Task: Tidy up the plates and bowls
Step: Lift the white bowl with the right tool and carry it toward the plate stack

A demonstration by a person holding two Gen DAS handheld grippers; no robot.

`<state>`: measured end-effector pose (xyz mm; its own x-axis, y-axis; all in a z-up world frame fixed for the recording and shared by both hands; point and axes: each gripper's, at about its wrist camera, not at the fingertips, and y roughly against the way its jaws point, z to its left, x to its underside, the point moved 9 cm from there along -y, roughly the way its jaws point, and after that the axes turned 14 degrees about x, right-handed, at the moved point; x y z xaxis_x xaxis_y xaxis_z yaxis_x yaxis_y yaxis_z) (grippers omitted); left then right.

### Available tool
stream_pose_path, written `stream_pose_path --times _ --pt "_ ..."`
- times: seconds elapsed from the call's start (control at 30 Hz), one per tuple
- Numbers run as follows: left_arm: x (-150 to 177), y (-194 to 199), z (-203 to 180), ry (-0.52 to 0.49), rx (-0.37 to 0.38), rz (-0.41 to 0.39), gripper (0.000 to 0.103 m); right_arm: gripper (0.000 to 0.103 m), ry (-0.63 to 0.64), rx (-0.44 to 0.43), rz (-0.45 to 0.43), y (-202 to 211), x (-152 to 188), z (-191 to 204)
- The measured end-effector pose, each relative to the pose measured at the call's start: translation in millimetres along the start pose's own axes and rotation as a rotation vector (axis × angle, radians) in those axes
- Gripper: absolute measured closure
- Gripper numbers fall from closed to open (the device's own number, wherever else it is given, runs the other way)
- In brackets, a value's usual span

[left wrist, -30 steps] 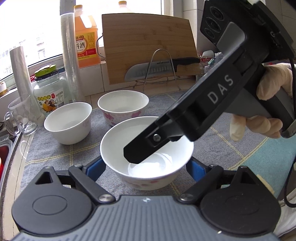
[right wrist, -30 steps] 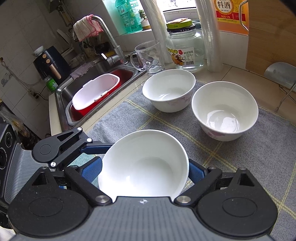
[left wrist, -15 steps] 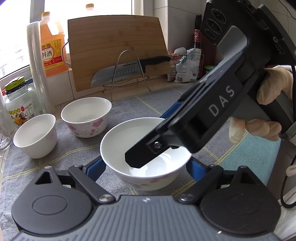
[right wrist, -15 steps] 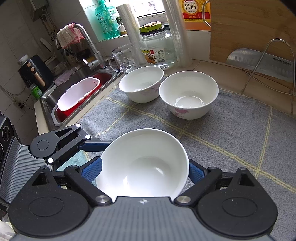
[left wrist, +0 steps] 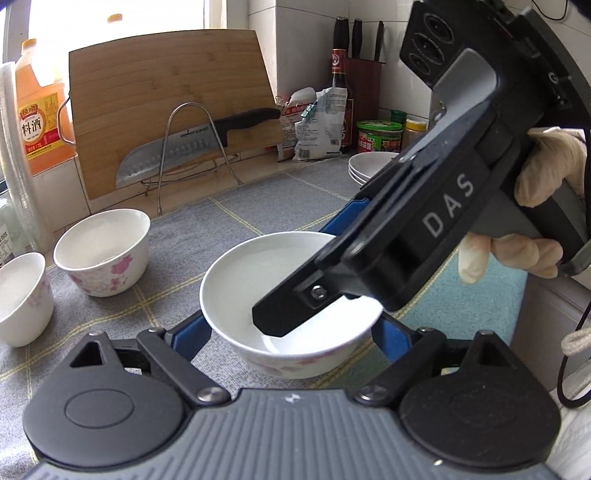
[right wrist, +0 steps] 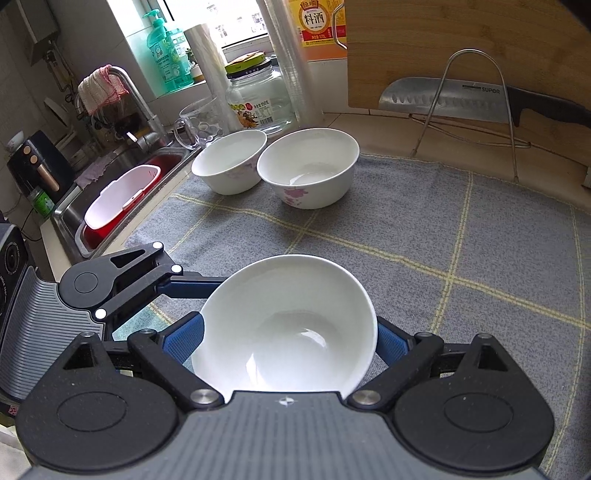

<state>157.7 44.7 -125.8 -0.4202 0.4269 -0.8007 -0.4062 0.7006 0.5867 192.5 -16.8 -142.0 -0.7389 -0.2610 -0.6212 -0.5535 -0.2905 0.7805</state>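
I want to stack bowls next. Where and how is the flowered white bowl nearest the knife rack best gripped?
Pinch the near rim of the flowered white porcelain bowl from above, one finger inside, one outside: it stands upright, and the other white bowl crowds its sink side.

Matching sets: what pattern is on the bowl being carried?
White bowl with pink flower prints low on its outer wall, clearest in the left wrist view.

White-tiled kitchen wall [left wrist: 306,44], bright window [right wrist: 236,22] over a steel sink [right wrist: 122,173], grey checked counter mat [right wrist: 461,229]
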Motion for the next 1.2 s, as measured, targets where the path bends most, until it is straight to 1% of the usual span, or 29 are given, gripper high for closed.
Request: stream_pose_path --times 0.27,0.97,1.07,1.13,1.2 --pt "0 -10 -6 -0.013 0.027 0.010 0.010 0.005 -0.012 0.026 0.005 3 7 -10" --pt "6 -22 -9 -0.034 0.069 0.037 0.011 0.005 -0.037 0.043 0.030 1 18 -21" --pt "7 -23 -11 -0.035 0.087 0.038 0.007 0.001 -0.037 0.038 0.029 -1 19 -20" --pt "9 -23 -11 -0.027 0.098 0.044 0.005 0.000 -0.031 0.043 0.026 -2 18 -20" --pt "13 -21 -10 -0.024 0.092 0.052 0.005 0.000 -0.029 0.047 0.026 -2 17 -20"
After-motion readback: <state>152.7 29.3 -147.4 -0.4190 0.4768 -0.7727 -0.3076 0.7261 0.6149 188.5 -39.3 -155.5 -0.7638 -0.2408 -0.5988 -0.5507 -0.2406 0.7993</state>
